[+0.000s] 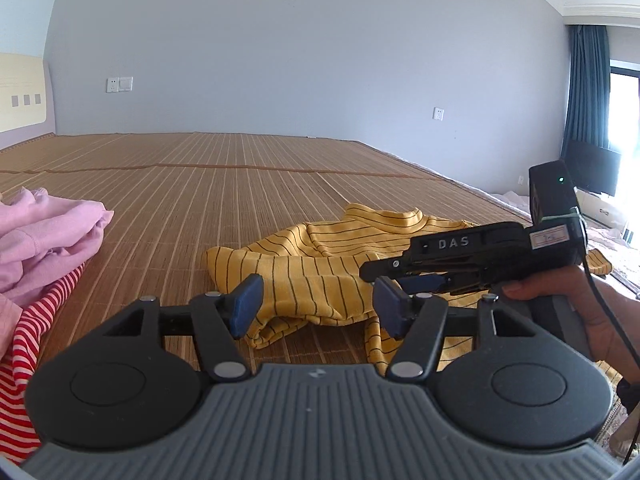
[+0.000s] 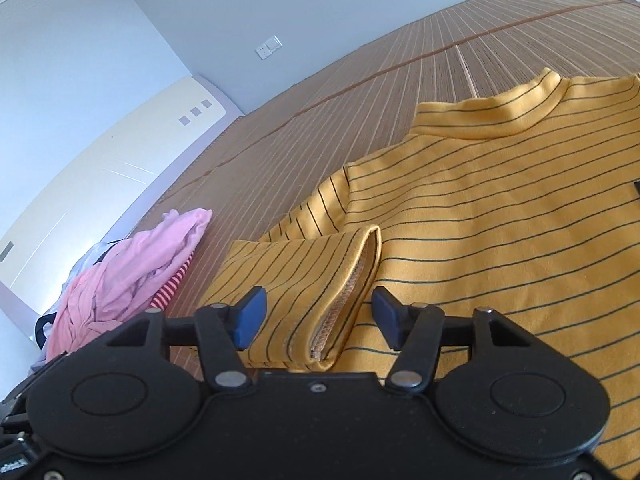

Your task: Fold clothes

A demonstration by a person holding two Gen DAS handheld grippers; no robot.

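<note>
Your yellow striped shirt lies crumpled near the front edge of the bed, collar toward the far edge. A pink clothes pile sits at the left edge. Your right hand-held gripper reads "DAS", fingers apart over a cuff. Your left hand-held gripper is apart too, holding nothing.

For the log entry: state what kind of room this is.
Most likely a bedroom. A bamboo mat covers what looks like a bed, a cream headboard stands at its end, and blue curtains hang by a window. A yellow striped shirt lies on the mat.
</note>
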